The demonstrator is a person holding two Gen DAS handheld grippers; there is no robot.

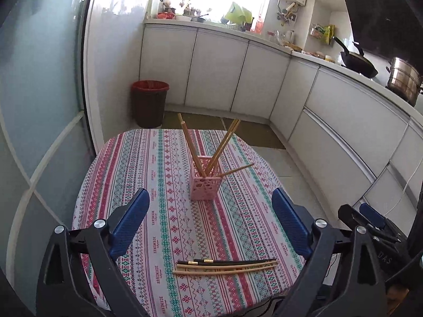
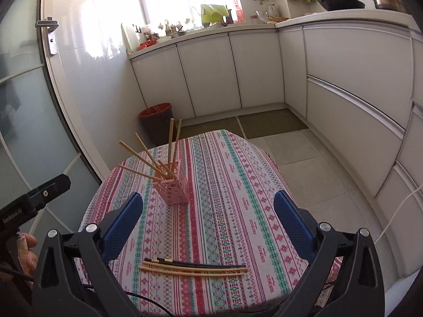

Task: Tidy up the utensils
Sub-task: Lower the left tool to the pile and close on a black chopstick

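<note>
- Nearest each camera, the left gripper (image 1: 208,222) and the right gripper (image 2: 208,223) stand with jaws spread wide; nothing lies between the blue pads (image 1: 129,222) of either one.
- On the right gripper's body, seen from the left wrist, the letters "DAS" are legible; on the left gripper's body, seen from the right wrist, "GenRobot.AI" is printed.
- Four loose chopsticks (image 1: 224,265), two black with gold bands and two pale wooden, lie side by side near the front edge of the table, below the open jaws and untouched.
- A patterned tablecloth (image 1: 164,185) covers the table; the word "HANDMADE" repeats along its stripes.
- A pink perforated holder (image 1: 205,185) stands upright mid-table, well apart from the loose set, with several wooden chopsticks (image 1: 189,142) leaning out of it.
- Beyond the table, a dark bin (image 1: 149,103) with a red liner stands against white cabinets (image 1: 219,71).
</note>
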